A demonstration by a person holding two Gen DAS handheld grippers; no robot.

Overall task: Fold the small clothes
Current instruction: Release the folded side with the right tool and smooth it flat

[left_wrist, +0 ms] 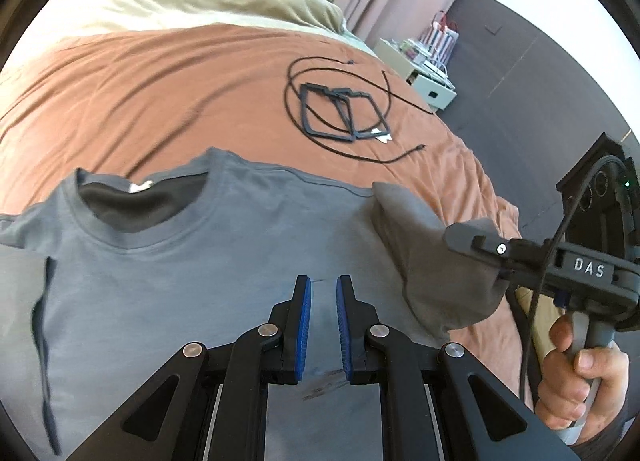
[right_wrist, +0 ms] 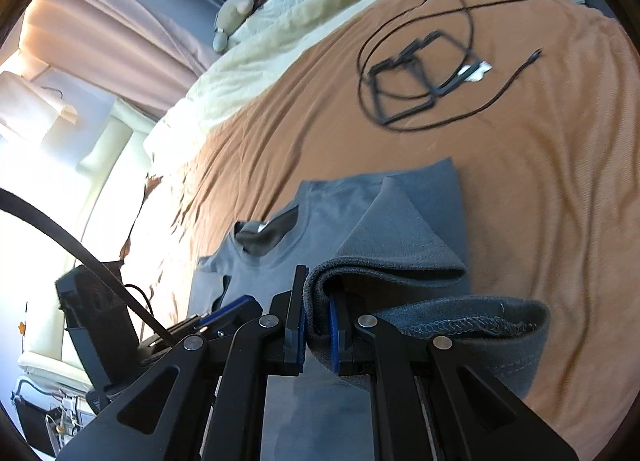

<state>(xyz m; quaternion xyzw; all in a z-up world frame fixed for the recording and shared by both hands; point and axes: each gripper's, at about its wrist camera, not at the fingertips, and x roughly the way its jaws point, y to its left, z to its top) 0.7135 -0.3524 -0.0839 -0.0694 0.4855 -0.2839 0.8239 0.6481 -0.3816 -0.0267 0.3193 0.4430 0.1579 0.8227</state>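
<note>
Readable text: "DAS", raised pale capitals on dark grey body of right gripper [left_wrist: 472,239], right edge of frame in left wrist view, just above hand [left_wrist: 580,381] on its handle. Small white label inside neckline of grey T-shirt [left_wrist: 192,261]: print too small to read. Striped bag [left_wrist: 438,41] and white boxes, upper right: no legible lettering. Right wrist view: no legible text.

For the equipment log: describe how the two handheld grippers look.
Both grippers are black linkage frames with silver pivot rivets and blue ribbed pads on the fingers. The right gripper has a grey body with raised "DAS" lettering, a grey pistol handle, and a black cable looping over it.
</note>
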